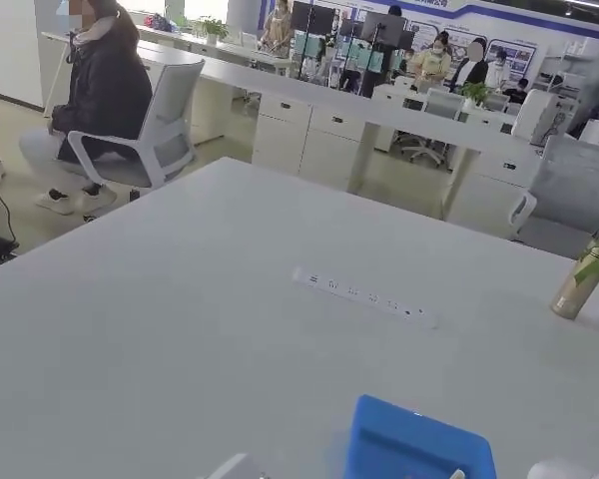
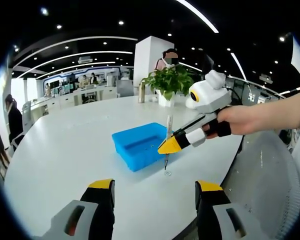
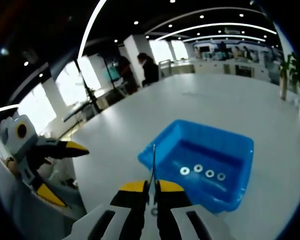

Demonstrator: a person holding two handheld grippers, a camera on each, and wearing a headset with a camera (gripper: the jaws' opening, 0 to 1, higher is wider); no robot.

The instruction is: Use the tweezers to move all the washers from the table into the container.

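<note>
**Four washers in the tub, one on the desk**

The big white desk (image 1: 180, 329) fills most of what's in front of me, and there's a power strip (image 1: 364, 294) lying flat on it. The blue container (image 3: 215, 140) sits near the person's edge of the desk, open side up. The left tongs (image 2: 155, 192) are spread wide with nothing in them. The right tongs (image 3: 151, 187) are pressed together on the tweezers (image 3: 153, 160), which point down just beside the container. Four washers (image 3: 198, 168) lie in a row on the container floor. One more washer (image 2: 167, 173) sits on the desk right under the tweezer tips.
</note>
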